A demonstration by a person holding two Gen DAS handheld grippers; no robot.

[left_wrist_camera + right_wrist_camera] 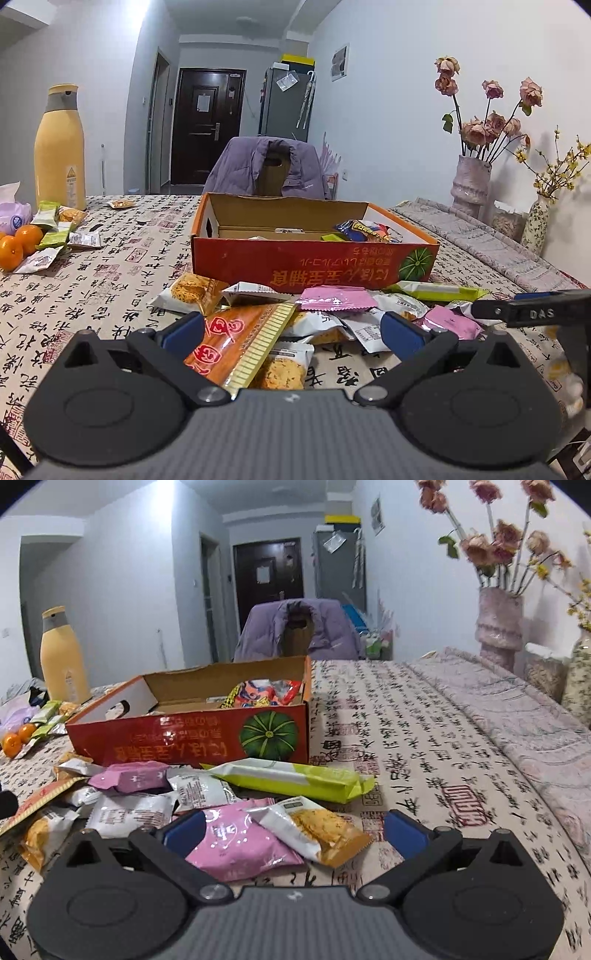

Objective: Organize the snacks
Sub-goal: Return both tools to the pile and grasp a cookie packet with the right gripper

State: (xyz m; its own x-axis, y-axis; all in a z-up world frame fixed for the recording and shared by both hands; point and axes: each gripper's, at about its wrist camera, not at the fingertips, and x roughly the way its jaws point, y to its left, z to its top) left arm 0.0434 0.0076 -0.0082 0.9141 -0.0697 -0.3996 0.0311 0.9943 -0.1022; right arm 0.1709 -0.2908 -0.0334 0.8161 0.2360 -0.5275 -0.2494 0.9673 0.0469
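The left gripper [293, 330] hangs low over a loose heap of wrapped snacks, its blue-padded fingers spread wide apart with a long orange foil packet [236, 343] lying between them, not clamped. The right gripper [295, 830] is likewise spread open, a pink foil pouch [240, 843] and a white-and-orange cracker packet [314, 830] resting between its pads. Just beyond, a long lime-green and white wrapper [295, 777] lies against the front wall of the open red cardboard box [192, 738] (printed with a green pumpkin), which already holds several bright packets [266, 694]. All sit on a table covered in calligraphy-print cloth [424, 738]. Far left stand a tall yellow bottle [61, 147] and small oranges [18, 243]; dried pink roses in a vase [471, 181] stand far right.
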